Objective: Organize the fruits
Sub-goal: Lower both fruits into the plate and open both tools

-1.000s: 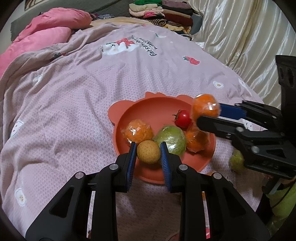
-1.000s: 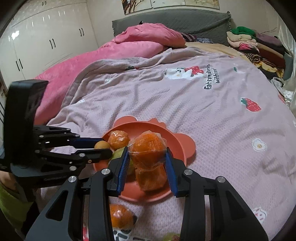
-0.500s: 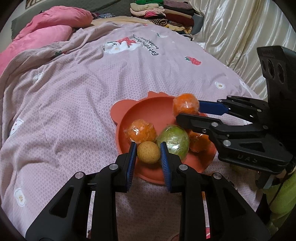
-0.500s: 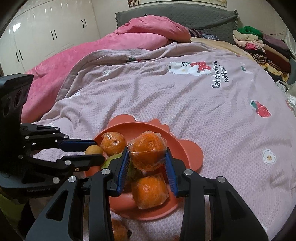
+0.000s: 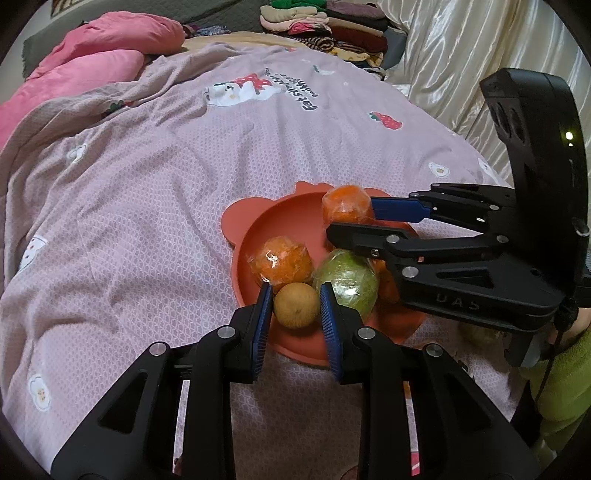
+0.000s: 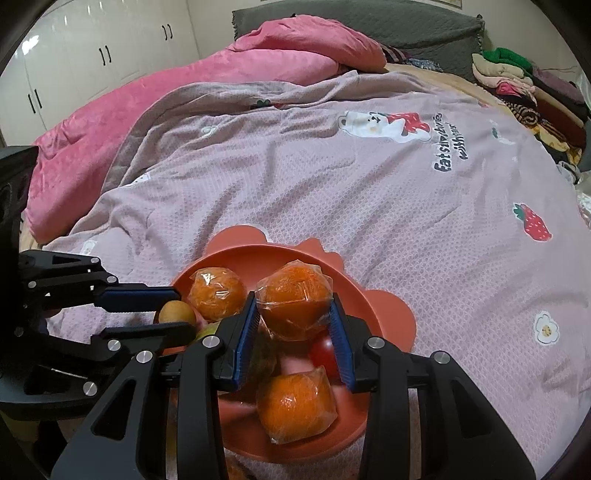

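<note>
An orange-red plate [image 5: 251, 258] [image 6: 384, 314] lies on the bed. My left gripper [image 5: 295, 306] is shut on a small tan round fruit [image 5: 296, 305] over the plate's near rim; that fruit also shows in the right wrist view [image 6: 174, 313]. My right gripper [image 6: 293, 314] is shut on a wrapped orange [image 6: 293, 301] [image 5: 345, 205] held over the plate. On the plate lie a wrapped orange [image 5: 282, 260] [image 6: 217, 293], a wrapped green fruit [image 5: 347, 282], another wrapped orange [image 6: 297, 402] and a red tomato [image 6: 323, 350].
The pink-grey quilt [image 5: 147, 184] covers the bed. A pink duvet [image 6: 147, 103] lies at the back left, folded clothes [image 5: 325, 22] at the back right, a cream curtain [image 5: 461, 55] to the right. More fruit [image 5: 480, 334] lies beside the plate's near right rim.
My right gripper has carried its wrapped orange forward and left, from the plate's right edge to over its far middle. My left gripper has held the tan fruit almost still.
</note>
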Demonstrator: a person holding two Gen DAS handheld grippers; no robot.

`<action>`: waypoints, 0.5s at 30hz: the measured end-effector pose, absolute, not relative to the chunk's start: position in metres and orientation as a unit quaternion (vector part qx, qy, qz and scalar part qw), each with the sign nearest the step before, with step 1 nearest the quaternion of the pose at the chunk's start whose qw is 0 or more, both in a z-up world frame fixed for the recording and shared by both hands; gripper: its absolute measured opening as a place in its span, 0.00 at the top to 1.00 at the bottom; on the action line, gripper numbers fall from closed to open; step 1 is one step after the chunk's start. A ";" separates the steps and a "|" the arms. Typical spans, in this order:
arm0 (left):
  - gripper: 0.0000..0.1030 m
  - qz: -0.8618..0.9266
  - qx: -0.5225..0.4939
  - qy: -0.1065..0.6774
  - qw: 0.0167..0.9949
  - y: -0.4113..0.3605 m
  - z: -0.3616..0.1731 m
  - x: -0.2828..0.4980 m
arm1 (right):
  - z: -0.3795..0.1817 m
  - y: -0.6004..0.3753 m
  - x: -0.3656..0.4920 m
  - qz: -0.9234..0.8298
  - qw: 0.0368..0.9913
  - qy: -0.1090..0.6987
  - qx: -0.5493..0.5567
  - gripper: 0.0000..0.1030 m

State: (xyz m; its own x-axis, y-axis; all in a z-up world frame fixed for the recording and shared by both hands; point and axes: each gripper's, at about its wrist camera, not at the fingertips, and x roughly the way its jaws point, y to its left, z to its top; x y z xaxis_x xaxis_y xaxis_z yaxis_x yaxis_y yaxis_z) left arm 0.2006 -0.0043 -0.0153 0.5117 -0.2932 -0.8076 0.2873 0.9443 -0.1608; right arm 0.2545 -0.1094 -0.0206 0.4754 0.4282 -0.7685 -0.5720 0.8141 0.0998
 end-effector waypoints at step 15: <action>0.81 -0.166 -0.003 0.461 0.871 -0.003 -0.013 0.200 | -0.022 -0.108 0.256 0.293 0.853 0.423 -0.085 0.64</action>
